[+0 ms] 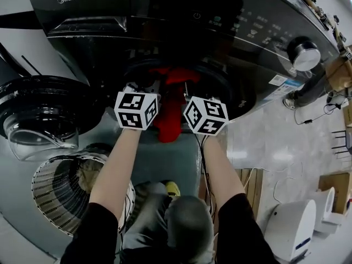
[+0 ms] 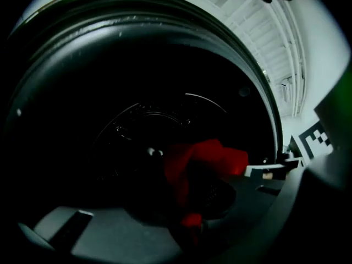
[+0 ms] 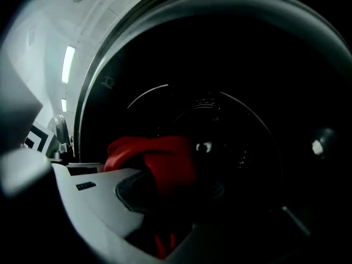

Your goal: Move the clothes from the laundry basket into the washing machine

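Note:
A dark front-loading washing machine (image 1: 247,32) fills the top of the head view, and its drum mouth (image 1: 220,84) lies just beyond my hands. A red garment (image 1: 170,111) hangs from that mouth between the two marker cubes. My left gripper (image 1: 146,87) and right gripper (image 1: 190,89) both point level into the opening, each shut on the red cloth. In the left gripper view the garment (image 2: 206,155) bunches between the jaws (image 2: 187,213) in front of the dark drum. In the right gripper view the same cloth (image 3: 165,161) sits between the jaws (image 3: 176,213).
The machine's round door (image 1: 38,109) stands swung open at the left. A white slatted laundry basket (image 1: 55,194) with more cloth inside sits on the floor at the lower left. At the lower right are a white appliance (image 1: 294,232), a cardboard box (image 1: 335,186) and floor cables.

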A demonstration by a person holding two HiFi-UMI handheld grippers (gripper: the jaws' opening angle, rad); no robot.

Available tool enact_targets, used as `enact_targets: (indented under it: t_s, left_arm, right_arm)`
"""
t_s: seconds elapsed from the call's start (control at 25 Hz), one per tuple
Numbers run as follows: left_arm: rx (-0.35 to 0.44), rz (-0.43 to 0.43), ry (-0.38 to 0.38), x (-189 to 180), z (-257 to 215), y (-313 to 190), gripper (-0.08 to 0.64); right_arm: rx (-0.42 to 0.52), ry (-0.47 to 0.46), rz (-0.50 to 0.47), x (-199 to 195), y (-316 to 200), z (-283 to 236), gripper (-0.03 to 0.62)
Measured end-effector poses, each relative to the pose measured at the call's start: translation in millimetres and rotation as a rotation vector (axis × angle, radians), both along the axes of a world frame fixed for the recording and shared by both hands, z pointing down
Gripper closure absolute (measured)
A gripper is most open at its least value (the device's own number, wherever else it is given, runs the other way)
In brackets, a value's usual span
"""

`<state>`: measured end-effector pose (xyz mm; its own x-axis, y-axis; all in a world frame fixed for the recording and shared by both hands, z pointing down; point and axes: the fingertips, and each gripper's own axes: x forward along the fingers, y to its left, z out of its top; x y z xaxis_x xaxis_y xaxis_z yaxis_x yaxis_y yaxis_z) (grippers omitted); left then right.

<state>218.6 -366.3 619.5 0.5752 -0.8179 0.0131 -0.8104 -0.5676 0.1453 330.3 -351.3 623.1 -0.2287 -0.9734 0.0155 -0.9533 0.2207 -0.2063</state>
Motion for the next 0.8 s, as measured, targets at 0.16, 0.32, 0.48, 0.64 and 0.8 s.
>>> enact_targets:
  t_s: [0.16,0.32,0.48,0.64,0.8]
  left_arm:
    - [0.006,0.014,-0.006,8.8,9.4,-15.4,0.463]
    - [0.005,0.002,0.000,10.7,17.3,-32.2,0.463]
    - [-0.009,-0.012,-0.027,8.4,28.3,-45.0,0.463]
    - [-0.069,-0.006,-0.061,12.0,46.7,-54.5,0.454]
    - [-0.129,-0.015,-0.065,10.9,64.8,-61.8,0.396]
  right_arm:
    - [-0.007,-0.028,0.016,7.7,-15.6,11.8,0.443]
    - [-0.011,0.007,0.013,9.7,-32.7,17.6,0.445]
    - [-0.038,-0.011,0.025,7.6,-45.1,29.1,0.443]
    - [-0.082,-0.006,0.039,10.7,-51.9,44.9,0.428]
    - [-0.103,0.023,0.085,20.5,-53.8,54.9,0.383]
